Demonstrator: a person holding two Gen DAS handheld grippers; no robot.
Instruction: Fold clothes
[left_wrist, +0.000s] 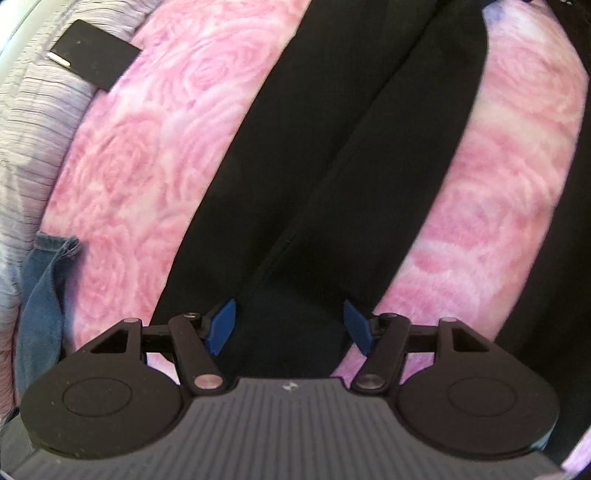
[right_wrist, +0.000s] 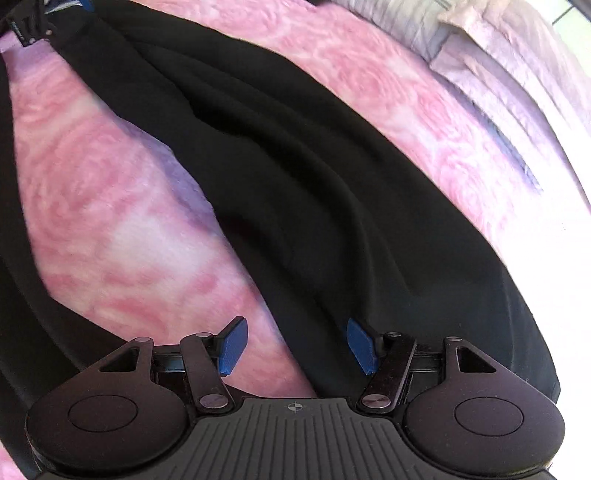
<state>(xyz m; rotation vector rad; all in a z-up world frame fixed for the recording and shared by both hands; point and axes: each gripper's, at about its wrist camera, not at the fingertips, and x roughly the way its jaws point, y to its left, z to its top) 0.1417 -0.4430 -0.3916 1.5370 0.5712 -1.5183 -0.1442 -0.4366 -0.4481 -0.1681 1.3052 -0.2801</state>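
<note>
On the pink blanket (left_wrist: 147, 155), black trousers (left_wrist: 314, 147) run toward twelve o'clock; left gripper (left_wrist: 290, 325) and right gripper (right_wrist: 293, 345) hover with jaws apart.

Matt black cloth trousers (left_wrist: 295, 166) lie on a plush, fuzzy pink rose-patterned blanket (left_wrist: 147, 166).

Left wrist view: seen from above, aimed steeply down, close over the black trousers (left_wrist: 332, 147) lying on a pink rose-patterned blanket (left_wrist: 147, 147). Right wrist view: likewise steep and close, over the same trousers (right_wrist: 314, 203) and blanket (right_wrist: 110, 221). Both are shared by the two views.
</note>
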